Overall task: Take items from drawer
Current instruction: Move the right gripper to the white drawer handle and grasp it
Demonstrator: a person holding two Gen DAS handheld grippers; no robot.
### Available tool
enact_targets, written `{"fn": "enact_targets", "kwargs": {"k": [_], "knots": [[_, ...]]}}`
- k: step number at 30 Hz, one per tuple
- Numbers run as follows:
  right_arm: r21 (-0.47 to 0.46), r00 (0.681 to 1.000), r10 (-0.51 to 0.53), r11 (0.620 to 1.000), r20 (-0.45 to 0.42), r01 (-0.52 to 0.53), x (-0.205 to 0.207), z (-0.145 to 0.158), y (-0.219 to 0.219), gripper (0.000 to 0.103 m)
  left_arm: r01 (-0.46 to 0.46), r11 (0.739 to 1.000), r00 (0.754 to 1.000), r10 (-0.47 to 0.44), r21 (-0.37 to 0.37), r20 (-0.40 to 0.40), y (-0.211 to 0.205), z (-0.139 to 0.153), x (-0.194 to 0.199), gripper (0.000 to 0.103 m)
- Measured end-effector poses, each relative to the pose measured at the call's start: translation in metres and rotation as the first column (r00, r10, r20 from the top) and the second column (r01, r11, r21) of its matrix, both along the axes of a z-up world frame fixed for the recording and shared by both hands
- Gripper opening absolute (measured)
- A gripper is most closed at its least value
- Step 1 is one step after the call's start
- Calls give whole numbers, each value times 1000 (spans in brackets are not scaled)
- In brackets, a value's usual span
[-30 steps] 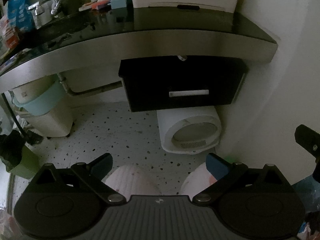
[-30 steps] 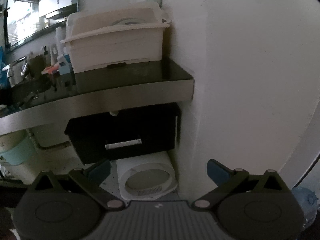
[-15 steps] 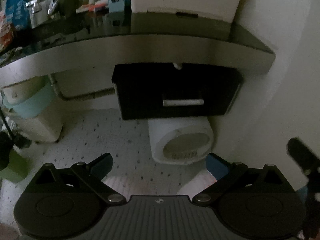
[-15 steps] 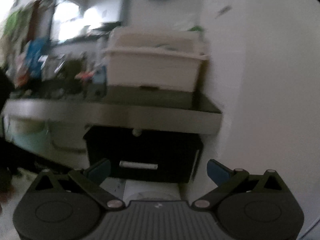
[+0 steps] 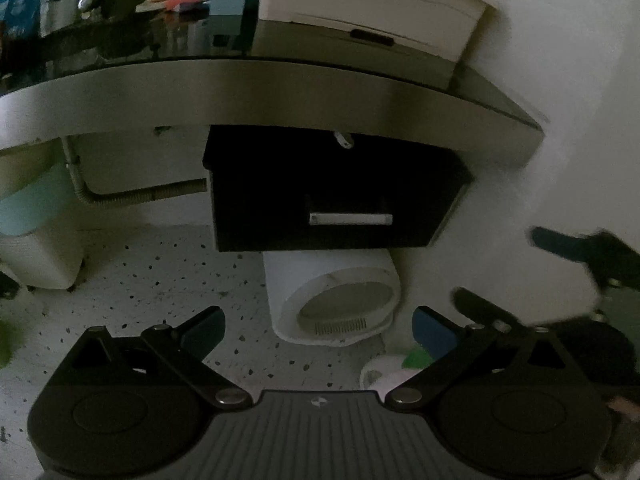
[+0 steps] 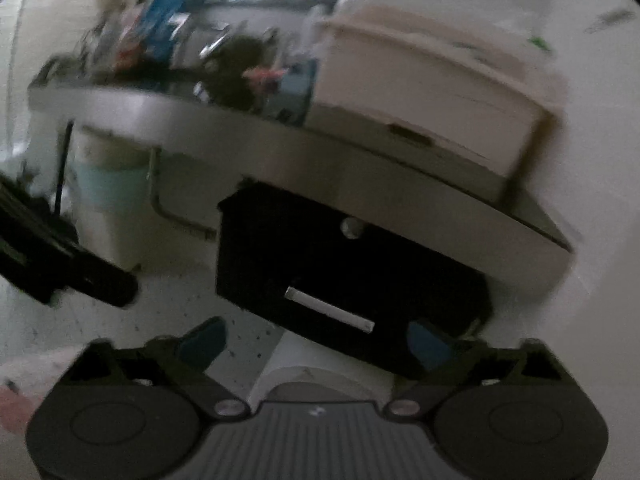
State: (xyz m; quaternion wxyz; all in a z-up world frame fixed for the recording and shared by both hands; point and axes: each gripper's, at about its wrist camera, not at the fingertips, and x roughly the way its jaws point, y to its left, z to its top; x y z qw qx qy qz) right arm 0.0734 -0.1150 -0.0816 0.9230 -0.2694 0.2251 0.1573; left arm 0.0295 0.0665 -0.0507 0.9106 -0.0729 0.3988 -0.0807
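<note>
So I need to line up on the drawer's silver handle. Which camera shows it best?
The left wrist view: the handle sits level, sharp and near the centre of the black drawer, between the open fingers of the left gripper. The right wrist view shows it too, but tilted and smeared by motion blur.

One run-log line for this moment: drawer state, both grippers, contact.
drawer: shut | handle: untouched | left gripper: open, empty | right gripper: open, empty, facing handle | contact: none
</note>
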Motion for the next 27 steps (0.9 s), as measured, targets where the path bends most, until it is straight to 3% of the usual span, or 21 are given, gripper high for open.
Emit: {"fn": "enact_targets", "kwargs": {"k": [5, 7, 12, 22, 25, 27], "knots": [[-140, 995, 94, 985, -25, -97, 45, -22, 18, 79, -40, 999, 999, 40, 5, -13, 18, -6, 17, 101], [-228, 989, 145, 962, -38, -150, 67, -37, 46, 75, -57, 998, 998, 57, 13, -11, 25, -9, 22, 101], [-512, 963, 258, 819, -77, -260, 116, -90, 75, 70, -96, 995, 995, 96, 10, -32, 39, -20, 35, 101], [-705, 920, 323, 599, -222, -381, 178, -158, 87, 70, -91, 995, 992, 94, 45, -86, 38, -35, 51, 101], [-712, 909, 319, 571, -267, -409, 195, -160, 88, 70, -74, 996, 992, 79, 49, -96, 36, -37, 54, 101], [-712, 906, 306, 563, -292, -420, 205, -164, 88, 64, -57, 997, 992, 62, 47, -107, 34, -38, 56, 99]]}}
